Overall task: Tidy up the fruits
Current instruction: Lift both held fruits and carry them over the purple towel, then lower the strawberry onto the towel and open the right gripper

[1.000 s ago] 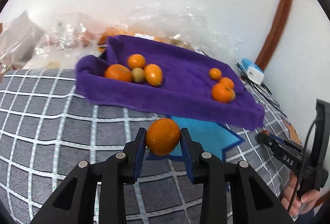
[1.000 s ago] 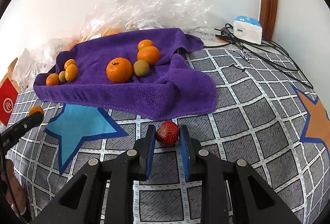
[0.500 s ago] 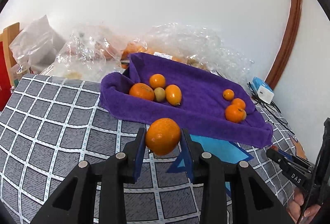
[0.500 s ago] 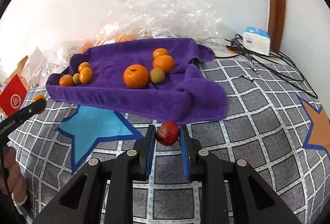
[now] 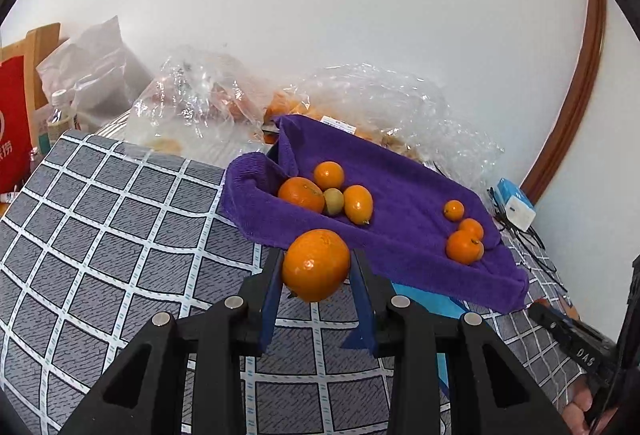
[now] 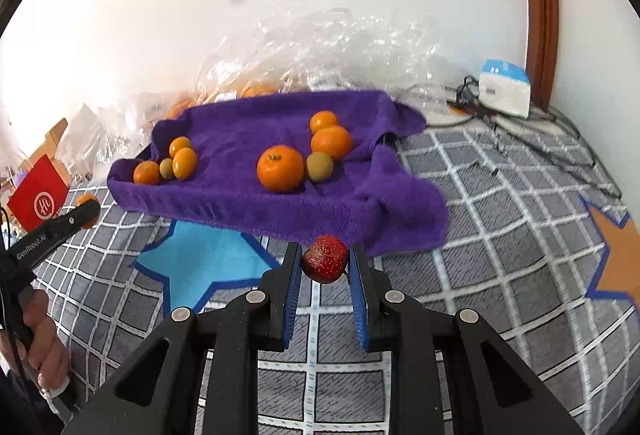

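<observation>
My left gripper (image 5: 316,267) is shut on an orange (image 5: 316,265) and holds it in the air in front of the purple towel tray (image 5: 404,195). My right gripper (image 6: 325,261) is shut on a red strawberry (image 6: 325,259), held above the mat before the same purple towel tray (image 6: 240,151). The tray holds two groups of oranges and small green-yellow fruits: a left group (image 6: 168,163) and a right group (image 6: 304,155). The left gripper with its orange (image 6: 86,205) also shows in the right wrist view.
Crinkled clear plastic bags (image 5: 200,107) with more fruit lie behind the tray against the wall. A white and blue charger (image 6: 504,87) with cables sits at the back right. A red bag (image 6: 36,195) stands at the left. The grey checked mat has a blue star (image 6: 208,259).
Both grippers have risen and pulled back from the mat with their fruit. The tray now looks farther away and lower in both views.
</observation>
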{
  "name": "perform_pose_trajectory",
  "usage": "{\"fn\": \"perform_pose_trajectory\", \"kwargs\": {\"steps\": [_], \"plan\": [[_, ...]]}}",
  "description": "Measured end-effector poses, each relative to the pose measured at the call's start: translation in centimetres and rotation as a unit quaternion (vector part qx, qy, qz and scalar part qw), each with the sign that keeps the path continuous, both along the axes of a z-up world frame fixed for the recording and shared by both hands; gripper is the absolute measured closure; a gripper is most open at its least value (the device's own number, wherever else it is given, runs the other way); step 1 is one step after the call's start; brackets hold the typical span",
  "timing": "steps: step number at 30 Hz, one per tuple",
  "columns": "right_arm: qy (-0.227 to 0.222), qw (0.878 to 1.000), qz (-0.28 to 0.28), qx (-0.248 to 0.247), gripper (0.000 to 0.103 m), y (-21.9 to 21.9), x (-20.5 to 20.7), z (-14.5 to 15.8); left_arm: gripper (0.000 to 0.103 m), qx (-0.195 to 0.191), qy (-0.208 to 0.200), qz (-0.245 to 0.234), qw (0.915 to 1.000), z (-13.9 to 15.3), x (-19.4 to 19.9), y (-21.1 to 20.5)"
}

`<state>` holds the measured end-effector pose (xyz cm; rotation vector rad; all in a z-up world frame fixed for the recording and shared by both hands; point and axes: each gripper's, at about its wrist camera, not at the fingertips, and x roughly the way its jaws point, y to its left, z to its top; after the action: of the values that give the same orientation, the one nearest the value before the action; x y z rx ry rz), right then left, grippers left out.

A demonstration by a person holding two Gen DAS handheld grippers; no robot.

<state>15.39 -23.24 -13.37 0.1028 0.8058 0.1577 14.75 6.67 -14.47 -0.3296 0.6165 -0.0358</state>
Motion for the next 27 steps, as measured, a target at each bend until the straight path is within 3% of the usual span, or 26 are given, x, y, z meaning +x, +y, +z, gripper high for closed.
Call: {"fn": "perform_pose_trajectory", "kwargs": {"steps": [8, 13, 27], "plan": [[-0.019, 0.999, 0.003, -0.027, 0.080, -0.8, 2.1, 3.3, 0.071, -0.014, 0.015, -0.005, 0.9998, 1.1, 0.5, 0.4], [-0.015, 0.999, 0.017, -0.026, 0.080, -0.5, 5.4, 4.0, 0.071, 0.010, 0.020, -0.009, 0.9997, 2.8, 2.0, 0.5], [0.046, 0.996, 0.075, -0.003, 0.080, 3.7, 15.7, -0.2, 0.071, 0.016, 0.080, -0.024, 0.9964, 2.4, 6.8, 1.7]]}}
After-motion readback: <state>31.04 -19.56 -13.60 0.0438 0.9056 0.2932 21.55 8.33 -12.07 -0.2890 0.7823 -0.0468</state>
